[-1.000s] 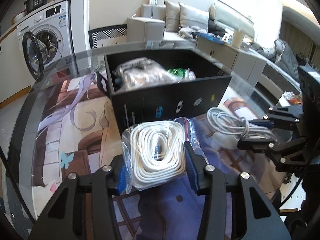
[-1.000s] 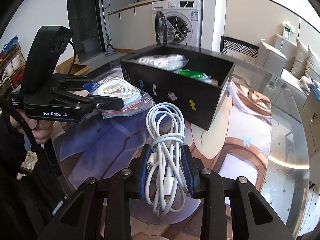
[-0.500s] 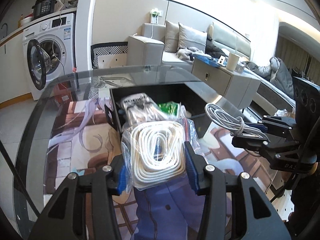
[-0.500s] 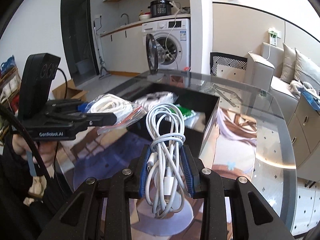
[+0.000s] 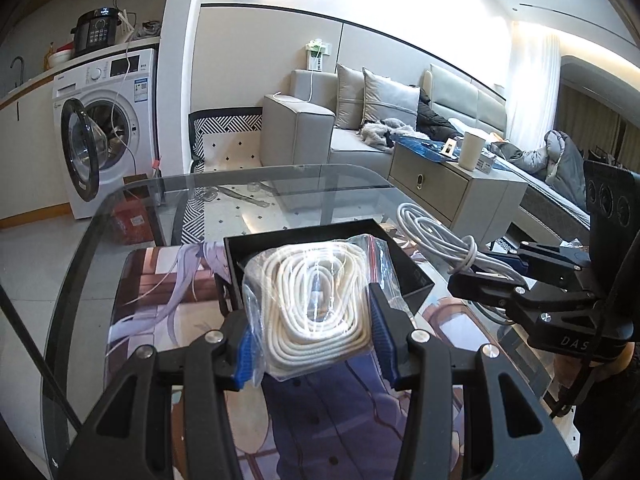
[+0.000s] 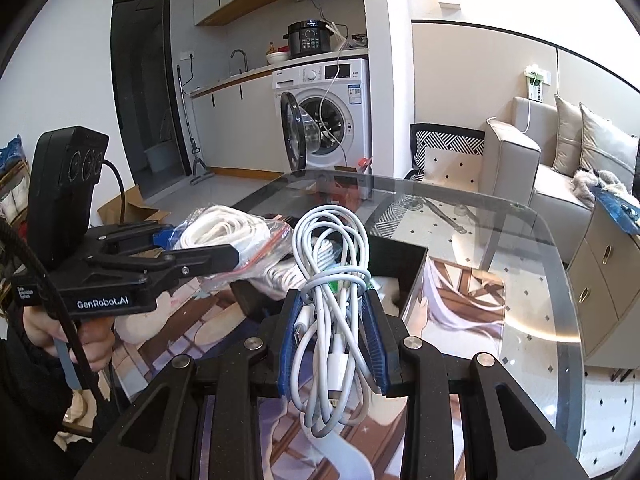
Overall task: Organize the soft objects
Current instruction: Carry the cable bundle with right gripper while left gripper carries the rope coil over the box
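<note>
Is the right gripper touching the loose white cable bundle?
Touching. In the right wrist view the right gripper has both blue pads pressed against the cable bundle, which hangs between them clear of the table.

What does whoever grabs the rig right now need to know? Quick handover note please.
Left gripper: shut on the bagged white cord, held in the air in front of the black box.
Right gripper: shut on the loose white cable bundle, also held in the air at the box.
Box sits on the glass table; it already holds another bagged white item and something green, partly hidden.
Done: both items picked up.
Left: lower both into the box and release. I'd do one at a time, since the grippers are close together.
</note>
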The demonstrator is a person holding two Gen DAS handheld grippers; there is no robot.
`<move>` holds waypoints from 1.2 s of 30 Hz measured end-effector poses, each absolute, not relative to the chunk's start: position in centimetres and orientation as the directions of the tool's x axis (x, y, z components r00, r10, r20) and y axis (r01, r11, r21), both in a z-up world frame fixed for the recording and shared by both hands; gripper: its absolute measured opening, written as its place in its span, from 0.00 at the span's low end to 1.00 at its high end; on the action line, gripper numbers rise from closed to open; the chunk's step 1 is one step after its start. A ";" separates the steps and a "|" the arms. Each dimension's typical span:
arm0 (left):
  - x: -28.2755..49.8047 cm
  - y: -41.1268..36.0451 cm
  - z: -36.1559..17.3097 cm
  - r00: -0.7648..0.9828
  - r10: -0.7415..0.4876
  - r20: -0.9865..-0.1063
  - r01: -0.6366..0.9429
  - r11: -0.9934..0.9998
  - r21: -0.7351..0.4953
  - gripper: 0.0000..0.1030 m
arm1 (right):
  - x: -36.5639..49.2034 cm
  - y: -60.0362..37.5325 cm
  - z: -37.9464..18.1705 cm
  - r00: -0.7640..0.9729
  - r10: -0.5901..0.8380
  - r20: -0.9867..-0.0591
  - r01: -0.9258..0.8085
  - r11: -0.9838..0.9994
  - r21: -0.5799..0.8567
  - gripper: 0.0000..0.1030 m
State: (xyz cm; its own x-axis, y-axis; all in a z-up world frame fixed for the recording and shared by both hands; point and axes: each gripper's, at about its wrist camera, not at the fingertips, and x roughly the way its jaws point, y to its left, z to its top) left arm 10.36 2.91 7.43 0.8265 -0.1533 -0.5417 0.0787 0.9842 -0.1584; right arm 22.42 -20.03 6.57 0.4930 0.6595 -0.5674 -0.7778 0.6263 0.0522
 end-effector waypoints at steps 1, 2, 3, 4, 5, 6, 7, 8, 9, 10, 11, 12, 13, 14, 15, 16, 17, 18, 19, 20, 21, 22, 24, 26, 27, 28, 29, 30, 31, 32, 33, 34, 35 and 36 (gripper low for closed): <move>10.6 2.9 7.5 0.828 -0.152 -0.540 0.077 0.984 -0.158 0.46 | 22.7 -19.8 6.7 0.492 0.660 -0.567 -0.778 0.626 0.053 0.30; 10.8 2.9 7.5 0.828 -0.150 -0.540 0.076 0.985 -0.156 0.46 | 22.8 -19.8 6.8 0.495 0.660 -0.564 -0.777 0.627 0.051 0.30; 11.1 2.9 7.5 0.829 -0.147 -0.539 0.075 0.985 -0.154 0.46 | 23.1 -19.7 6.9 0.497 0.661 -0.562 -0.776 0.628 0.051 0.30; 11.3 3.0 7.6 0.830 -0.144 -0.539 0.071 0.985 -0.154 0.46 | 23.4 -19.5 7.1 0.497 0.663 -0.560 -0.777 0.627 0.053 0.30; 11.5 3.1 7.6 0.831 -0.144 -0.538 0.069 0.985 -0.156 0.46 | 23.5 -19.4 7.2 0.498 0.663 -0.559 -0.777 0.628 0.052 0.30; 11.7 3.2 7.6 0.832 -0.143 -0.537 0.067 0.985 -0.159 0.46 | 23.9 -19.3 7.3 0.501 0.662 -0.557 -0.775 0.630 0.051 0.30; 12.0 3.4 7.7 0.833 -0.139 -0.536 0.061 0.985 -0.161 0.46 | 24.2 -19.1 7.4 0.500 0.663 -0.557 -0.774 0.630 0.055 0.30; 12.1 3.5 7.8 0.835 -0.138 -0.533 0.057 0.985 -0.164 0.46 | 24.5 -19.0 7.5 0.500 0.663 -0.557 -0.772 0.633 0.059 0.30; 12.2 3.6 7.8 0.837 -0.137 -0.531 0.055 0.984 -0.167 0.46 | 24.8 -18.9 7.5 0.504 0.661 -0.556 -0.770 0.636 0.059 0.30; 12.4 3.7 7.9 0.838 -0.137 -0.528 0.052 0.984 -0.171 0.46 | 25.2 -18.6 7.6 0.506 0.660 -0.555 -0.768 0.638 0.057 0.30; 12.6 3.9 7.9 0.840 -0.140 -0.524 0.052 0.982 -0.180 0.46 | 25.5 -18.5 7.6 0.507 0.660 -0.555 -0.768 0.638 0.058 0.30; 12.7 4.0 7.9 0.839 -0.144 -0.525 0.052 0.981 -0.186 0.46 | 25.8 -18.4 7.7 0.509 0.660 -0.553 -0.766 0.640 0.060 0.30; 12.9 4.1 7.8 0.840 -0.143 -0.524 0.049 0.981 -0.188 0.46 | 26.1 -18.2 7.7 0.507 0.660 -0.554 -0.766 0.640 0.061 0.30; 13.0 4.2 7.8 0.841 -0.140 -0.522 0.045 0.981 -0.190 0.46 | 26.4 -18.0 7.7 0.508 0.659 -0.555 -0.765 0.641 0.060 0.30; 13.2 4.3 7.8 0.842 -0.140 -0.521 0.044 0.980 -0.192 0.46 | 26.7 -17.8 7.7 0.508 0.657 -0.556 -0.765 0.641 0.059 0.30; 13.4 4.4 7.7 0.841 -0.140 -0.522 0.041 0.979 -0.198 0.46 | 26.9 -17.7 7.5 0.505 0.656 -0.560 -0.766 0.640 0.060 0.30; 13.6 4.5 7.7 0.841 -0.141 -0.523 0.039 0.979 -0.202 0.46 | 27.0 -17.5 7.5 0.505 0.654 -0.563 -0.766 0.641 0.058 0.30; 13.8 4.6 7.6 0.840 -0.141 -0.524 0.037 0.978 -0.205 0.46 | 27.3 -17.2 7.3 0.503 0.650 -0.569 -0.766 0.640 0.054 0.30; 14.0 4.7 7.5 0.839 -0.142 -0.526 0.035 0.978 -0.207 0.46 | 27.5 -17.1 7.1 0.499 0.648 -0.575 -0.768 0.639 0.054 0.30; 14.2 4.7 7.4 0.836 -0.141 -0.530 0.033 0.977 -0.209 0.46 | 27.7 -16.9 6.9 0.498 0.645 -0.580 -0.767 0.639 0.052 0.30; 14.3 4.7 7.3 0.835 -0.140 -0.532 0.030 0.977 -0.209 0.46 | 27.9 -16.7 6.7 0.496 0.639 -0.588 -0.766 0.641 0.050 0.30; 14.5 4.8 7.1 0.834 -0.139 -0.534 0.027 0.977 -0.211 0.46 | 28.2 -16.5 6.6 0.495 0.633 -0.595 -0.764 0.643 0.049 0.30; 15.0 4.7 6.7 0.829 -0.134 -0.543 0.020 0.977 -0.212 0.46 | 28.6 -16.1 6.2 0.492 0.624 -0.607 -0.761 0.647 0.048 0.30; 15.3 4.5 6.4 0.825 -0.134 -0.549 0.016 0.977 -0.213 0.46 | 29.2 -15.7 5.7 0.488 0.619 -0.615 -0.760 0.648 0.050 0.30; 15.6 4.5 6.2 0.823 -0.129 -0.554 0.011 0.978 -0.210 0.46 | 29.4 -15.5 5.5 0.484 0.616 -0.621 -0.761 0.646 0.048 0.30; 15.7 4.4 6.1 0.822 -0.125 -0.556 0.008 0.978 -0.208 0.46 | 29.6 -15.3 5.2 0.481 0.613 -0.628 -0.763 0.645 0.045 0.30; 15.9 4.4 5.9 0.821 -0.122 -0.558 0.005 0.978 -0.207 0.46 | 29.8 -15.0 4.9 0.475 0.609 -0.635 -0.766 0.642 0.044 0.30; 16.1 4.4 5.7 0.819 -0.119 -0.561 0.002 0.979 -0.206 0.46 | 29.9 -14.9 4.5 0.468 0.606 -0.644 -0.768 0.639 0.043 0.30; 16.3 4.4 5.6 0.816 -0.114 -0.566 -0.005 0.979 -0.204 0.46 | 30.1 -14.6 4.2 0.466 0.599 -0.652 -0.770 0.637 0.036 0.30; 16.5 4.5 5.4 0.814 -0.110 -0.570 -0.009 0.979 -0.203 0.46 | 30.3 -14.4 3.9 0.463 0.594 -0.658 -0.772 0.635 0.030 0.30; 16.7 4.5 5.3 0.813 -0.111 -0.572 -0.010 0.979 -0.204 0.46 | 30.4 -14.2 3.7 0.463 0.589 -0.663 -0.773 0.634 0.023 0.30; 16.8 4.6 5.1 0.811 -0.110 -0.575 -0.013 0.978 -0.206 0.46 | 30.6 -14.1 3.5 0.460 0.586 -0.667 -0.775 0.631 0.020 0.30; 17.0 4.7 4.9 0.807 -0.108 -0.580 -0.018 0.978 -0.206 0.46 | 30.8 -13.9 3.4 0.456 0.583 -0.672 -0.777 0.630 0.020 0.30; 17.2 4.7 4.6 0.802 -0.106 -0.587 -0.022 0.978 -0.207 0.46 | 31.0 -13.8 3.2 0.455 0.580 -0.676 -0.777 0.629 0.016 0.30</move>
